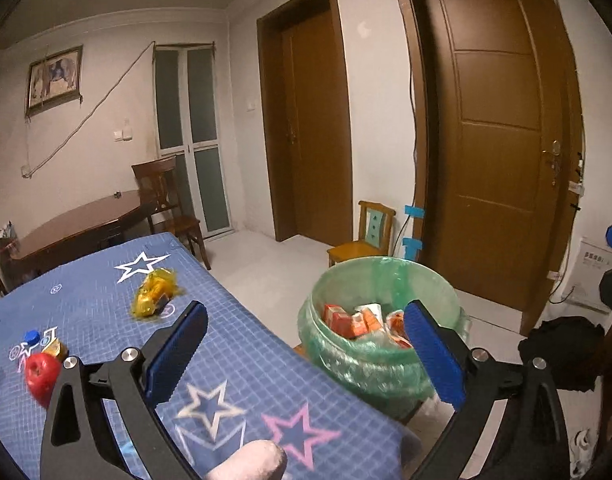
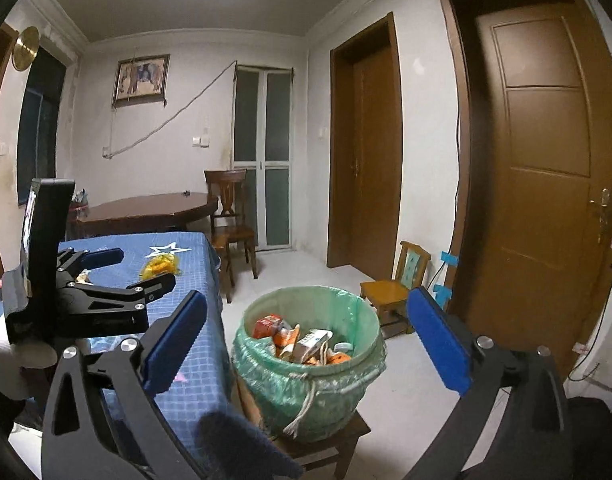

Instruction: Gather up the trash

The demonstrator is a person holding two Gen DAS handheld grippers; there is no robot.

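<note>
While the left gripper (image 1: 306,356) hangs with jaws released and empty, the yellow wrapper (image 1: 155,294) lies on the table (image 1: 233,344) beyond its left jaw; a hasty reach could knock the apple (image 1: 41,372) off. From the right gripper (image 2: 306,344), jaws likewise spread and bare, the bin (image 2: 310,356) sits between them on a stool (image 2: 326,444), easily tipped by a bump.
</note>
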